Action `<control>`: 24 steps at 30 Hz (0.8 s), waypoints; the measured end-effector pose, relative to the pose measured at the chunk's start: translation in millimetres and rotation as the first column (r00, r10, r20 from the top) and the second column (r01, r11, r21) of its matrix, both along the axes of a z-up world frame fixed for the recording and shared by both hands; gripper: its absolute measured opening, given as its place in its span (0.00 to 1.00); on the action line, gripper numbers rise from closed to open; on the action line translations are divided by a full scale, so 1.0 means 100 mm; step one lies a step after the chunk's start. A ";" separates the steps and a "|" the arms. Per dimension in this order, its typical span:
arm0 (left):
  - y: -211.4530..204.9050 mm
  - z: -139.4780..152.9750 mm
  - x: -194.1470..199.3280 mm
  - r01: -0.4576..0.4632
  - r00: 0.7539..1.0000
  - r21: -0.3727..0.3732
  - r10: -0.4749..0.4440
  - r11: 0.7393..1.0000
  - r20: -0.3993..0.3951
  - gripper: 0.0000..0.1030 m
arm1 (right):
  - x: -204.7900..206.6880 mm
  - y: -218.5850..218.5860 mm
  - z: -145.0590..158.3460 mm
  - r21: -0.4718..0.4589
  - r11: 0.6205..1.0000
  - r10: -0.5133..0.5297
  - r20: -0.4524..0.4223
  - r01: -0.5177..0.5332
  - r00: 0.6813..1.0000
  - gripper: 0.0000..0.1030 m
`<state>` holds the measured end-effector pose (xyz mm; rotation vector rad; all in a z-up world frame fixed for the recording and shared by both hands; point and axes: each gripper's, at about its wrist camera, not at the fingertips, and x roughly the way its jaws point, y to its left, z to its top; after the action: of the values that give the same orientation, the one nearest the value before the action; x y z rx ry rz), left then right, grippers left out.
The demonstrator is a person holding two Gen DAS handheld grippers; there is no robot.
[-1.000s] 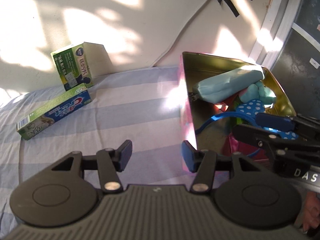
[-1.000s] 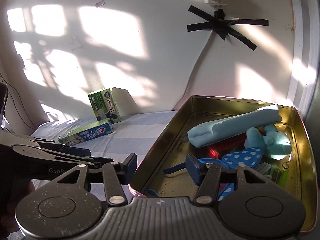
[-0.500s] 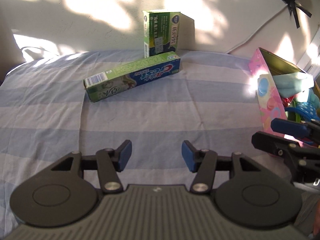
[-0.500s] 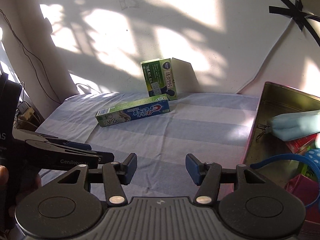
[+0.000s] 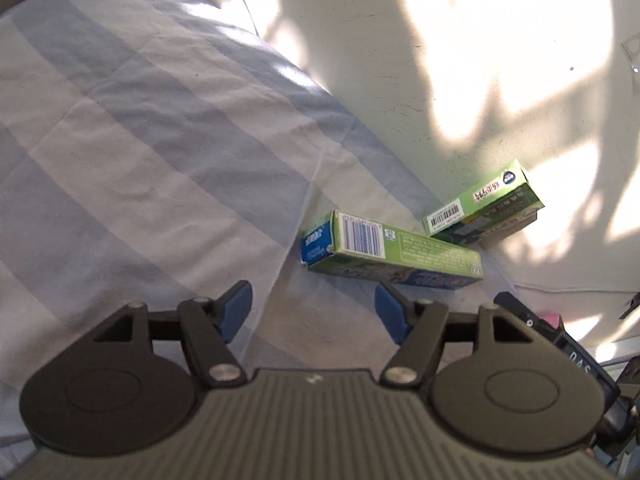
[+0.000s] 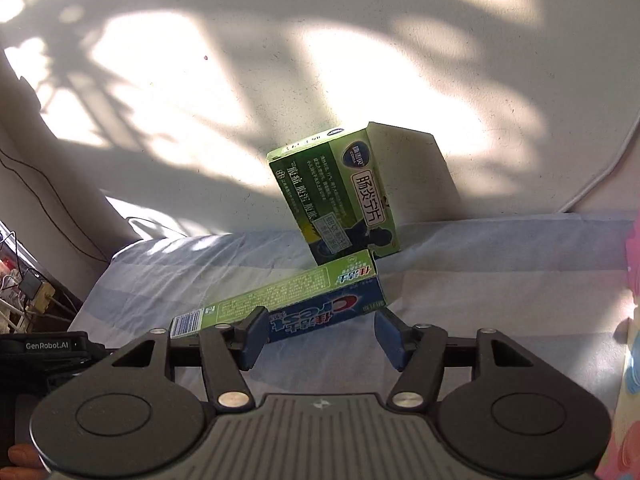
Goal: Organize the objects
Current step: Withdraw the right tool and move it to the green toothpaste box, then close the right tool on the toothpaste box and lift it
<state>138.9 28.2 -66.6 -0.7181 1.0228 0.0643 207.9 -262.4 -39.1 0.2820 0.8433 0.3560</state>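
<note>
Across the whole work area lies a blue-and-white striped cloth sheet [image 5: 160,128], spread flat and meeting a cream plaster wall [image 6: 280,60] dappled with sunlight and shadow. At the right edge of the right wrist view we see a sliver of a pink container wall with pale blue dots [image 6: 632,380]; its contents are out of frame.

Next in size, an upright green cardboard medicine box with white lettering [image 6: 340,196] stands tilted against the wall. Just in front of it, and appearing to touch its lower corner, a long green-and-blue toothpaste carton [image 6: 288,304] lies flat on the sheet, barcode end toward the left of the right wrist view.

We hold the right gripper [image 6: 320,334] low over the near side of the carton. Its blue-padded jaws are opening; the left pad overlaps the carton in the picture, but the pads do not press on it.

We hold the left gripper [image 5: 312,312] just short of the toothpaste carton [image 5: 392,254], with the medicine box [image 5: 484,210] beyond it. Its jaws are also opening, with only bare sheet between them. A black part of the right tool shows at the lower right of the left wrist view.
</note>
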 end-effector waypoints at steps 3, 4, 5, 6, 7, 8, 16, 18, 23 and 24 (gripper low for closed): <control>-0.04 -0.06 0.08 -0.025 1.000 -0.027 0.025 0.999 0.003 0.67 | 0.32 -0.02 -0.08 0.053 0.998 -0.029 -0.018 0.030 0.999 0.57; -0.05 -0.07 0.09 -0.029 1.000 -0.033 0.029 0.999 0.007 0.67 | 0.42 -0.03 -0.10 0.062 0.997 -0.037 -0.027 0.038 0.999 0.57; -0.04 -0.07 0.10 -0.036 0.999 -0.043 0.036 0.998 0.015 0.67 | 0.52 -0.03 -0.12 0.071 0.997 -0.036 -0.037 0.039 0.999 0.57; -0.02 -0.08 0.12 -0.045 0.999 -0.052 0.046 0.998 0.020 0.67 | 0.59 -0.02 -0.14 0.075 0.997 -0.028 -0.051 0.032 0.998 0.57; 0.01 -0.09 0.12 -0.055 0.998 -0.061 0.056 0.997 0.023 0.67 | 0.70 0.01 -0.17 0.073 0.997 -0.008 -0.079 0.013 0.997 0.57; 0.03 -0.10 0.12 -0.066 0.997 -0.073 0.068 0.995 0.025 0.67 | 0.77 0.04 -0.21 0.065 0.998 0.015 -0.104 -0.008 0.994 0.56; 0.19 -0.11 0.07 -0.108 0.993 -0.128 0.114 0.986 0.042 0.67 | 0.36 0.21 -0.13 -0.069 0.981 0.174 -0.074 -0.179 0.982 0.53; 0.17 -0.10 0.05 -0.089 0.995 -0.118 0.095 0.989 0.042 0.67 | 0.07 0.17 -0.07 -0.069 0.976 0.203 -0.058 -0.207 0.977 0.53; 0.08 -0.08 -0.01 -0.013 0.999 -0.065 0.016 0.998 0.044 0.67 | -0.53 0.10 -0.06 -0.082 0.964 0.248 -0.056 -0.252 0.967 0.52; 0.06 -0.08 -0.02 0.005 0.999 -0.047 -0.002 0.999 0.050 0.67 | -0.59 0.10 -0.06 -0.099 0.965 0.241 -0.044 -0.245 0.969 0.52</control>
<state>137.3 33.8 -74.4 -0.7576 0.9808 0.0190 148.7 -252.6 -44.9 0.0872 0.9274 0.5360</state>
